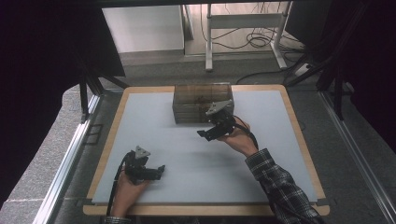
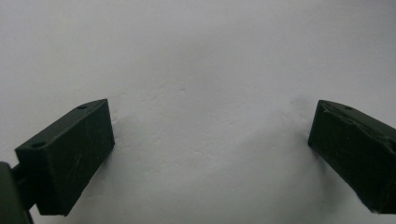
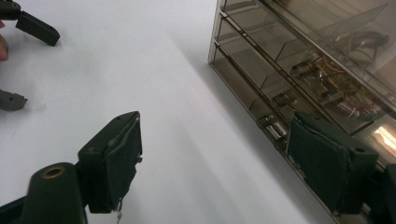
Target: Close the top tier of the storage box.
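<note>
A smoky transparent drawer cabinet (image 1: 201, 101) stands at the back middle of the table, with small parts and wires visible inside its drawers (image 3: 322, 70). My right gripper (image 1: 205, 134) hovers just in front of the cabinet, tilted toward the left. In the right gripper view its jaws (image 3: 215, 154) are open with nothing between them, and the right-hand pad (image 3: 322, 163) sits close to the lowest drawer front. My left gripper (image 1: 161, 170) rests near the front left. It is open (image 2: 210, 135) over bare mat, with nothing between its jaws.
The pale grey mat (image 1: 187, 154) covers the table inside a wooden border (image 1: 205, 210). Metal rails (image 1: 60, 172) run along both sides. Behind the table are a desk frame (image 1: 208, 42) and loose cables (image 1: 252, 42) on the floor.
</note>
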Demonstrator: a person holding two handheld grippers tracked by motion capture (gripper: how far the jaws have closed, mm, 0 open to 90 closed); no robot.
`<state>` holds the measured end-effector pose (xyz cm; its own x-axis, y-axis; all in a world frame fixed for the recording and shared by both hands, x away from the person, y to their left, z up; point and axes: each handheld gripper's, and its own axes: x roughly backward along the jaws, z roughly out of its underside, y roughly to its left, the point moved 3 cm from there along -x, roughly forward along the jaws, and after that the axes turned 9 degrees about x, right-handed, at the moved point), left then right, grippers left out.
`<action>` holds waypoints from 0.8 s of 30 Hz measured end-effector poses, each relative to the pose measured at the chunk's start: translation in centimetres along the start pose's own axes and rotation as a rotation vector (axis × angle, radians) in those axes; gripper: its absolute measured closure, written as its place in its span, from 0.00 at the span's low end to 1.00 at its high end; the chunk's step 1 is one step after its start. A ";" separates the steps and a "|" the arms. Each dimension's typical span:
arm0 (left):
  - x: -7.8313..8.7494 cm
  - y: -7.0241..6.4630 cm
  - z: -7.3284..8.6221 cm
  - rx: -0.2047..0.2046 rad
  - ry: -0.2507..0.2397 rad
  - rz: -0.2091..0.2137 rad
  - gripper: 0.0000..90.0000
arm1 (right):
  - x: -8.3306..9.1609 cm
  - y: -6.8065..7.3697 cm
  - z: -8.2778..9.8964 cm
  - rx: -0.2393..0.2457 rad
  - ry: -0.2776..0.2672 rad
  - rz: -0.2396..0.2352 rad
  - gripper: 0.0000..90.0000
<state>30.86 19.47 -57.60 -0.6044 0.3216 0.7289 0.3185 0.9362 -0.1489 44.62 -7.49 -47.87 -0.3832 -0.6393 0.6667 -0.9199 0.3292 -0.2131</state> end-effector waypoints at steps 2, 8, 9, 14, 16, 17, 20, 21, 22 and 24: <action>0.0 0.0 0.0 0.000 0.000 0.000 0.00 | 0.0 0.1 0.0 0.002 -0.001 0.002 0.18; 0.0 0.0 0.0 0.000 0.000 0.000 0.00 | 0.2 0.2 0.2 -0.005 -0.010 0.002 0.16; 0.0 0.0 0.0 0.000 0.000 0.000 0.01 | 0.3 0.3 0.2 -0.007 -0.007 0.001 0.16; 0.0 0.0 0.0 0.000 0.000 0.000 0.00 | 0.6 0.5 0.3 -0.014 -0.022 -0.005 0.14; 0.0 0.0 0.0 0.000 0.000 0.000 0.00 | 0.7 0.6 0.3 -0.016 -0.024 -0.003 0.13; 0.0 0.0 0.0 0.001 0.000 0.000 0.01 | 0.8 0.6 0.3 -0.015 -0.025 -0.004 0.12; 0.0 0.0 0.0 0.001 0.000 0.000 0.00 | 0.9 0.8 0.4 -0.015 -0.029 -0.005 0.11; 0.0 0.0 0.0 0.000 0.000 0.000 0.01 | 0.9 0.9 0.4 -0.013 -0.032 -0.007 0.11; 0.0 0.0 0.0 0.000 0.000 0.000 0.01 | 1.0 1.0 0.5 -0.016 -0.032 -0.005 0.10; 0.0 0.0 0.0 0.001 0.000 0.000 0.00 | 1.0 1.1 0.6 -0.008 -0.026 -0.001 0.10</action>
<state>30.86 19.47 -57.59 -0.6045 0.3215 0.7288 0.3179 0.9363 -0.1493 43.15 -8.20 -47.89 -0.3841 -0.6574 0.6483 -0.9198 0.3335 -0.2067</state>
